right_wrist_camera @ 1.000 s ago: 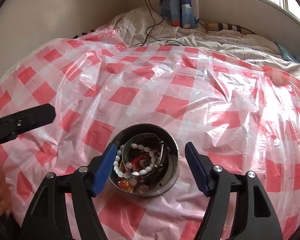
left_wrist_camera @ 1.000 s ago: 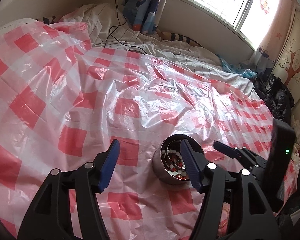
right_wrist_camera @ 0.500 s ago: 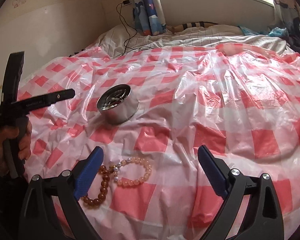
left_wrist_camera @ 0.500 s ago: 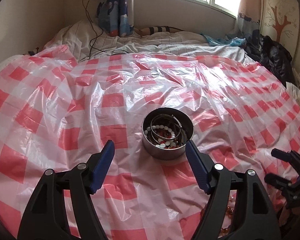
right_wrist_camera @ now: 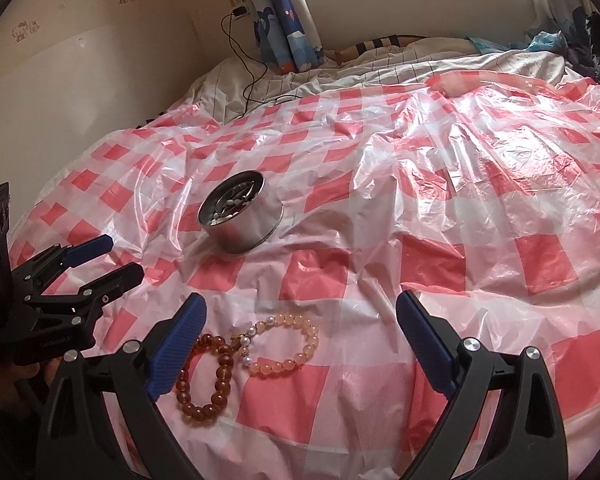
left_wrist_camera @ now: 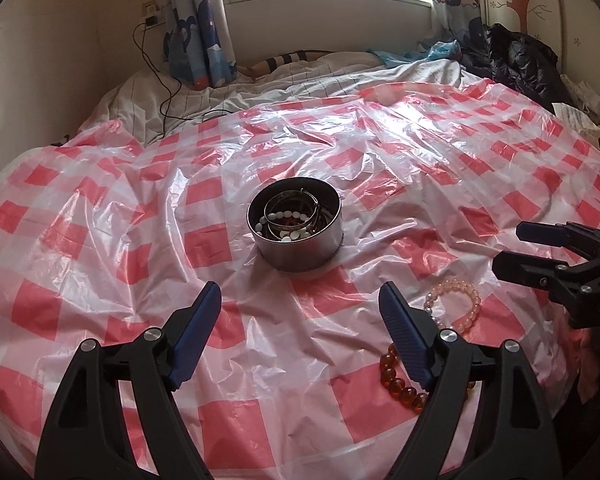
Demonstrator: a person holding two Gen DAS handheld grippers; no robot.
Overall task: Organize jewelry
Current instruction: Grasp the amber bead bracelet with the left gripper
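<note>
Jewelry lies in two places on the red and white checked plastic sheet [left_wrist_camera: 204, 240] that covers the bed. One part is in a round metal tin [left_wrist_camera: 296, 224], which stands upright near the middle of the sheet: inside it are thin metal bangles [left_wrist_camera: 300, 204], a string of white oval beads [left_wrist_camera: 288, 236] and something red under them that is too small to make out. The other part lies loose on the sheet, nearer to the cameras and well apart from the tin: a bracelet of pale peach beads [right_wrist_camera: 296, 344] with a few small white pearls and a gold piece, and just beside it, touching, a bracelet of dark amber beads [right_wrist_camera: 216, 380]. The right gripper [right_wrist_camera: 300, 344] hangs over these two bracelets with its blue fingers [right_wrist_camera: 424, 340] spread wide and nothing between the pads; the amber bracelet is partly hidden behind its one finger. The left gripper [left_wrist_camera: 300, 332] points toward the tin, its jaws are opening and nothing is between them; in its view the finger [left_wrist_camera: 408, 340] covers part of both bracelets. Of the hand [right_wrist_camera: 12, 384] under the left gripper only a dark, cut-off part shows at the edge.
</note>
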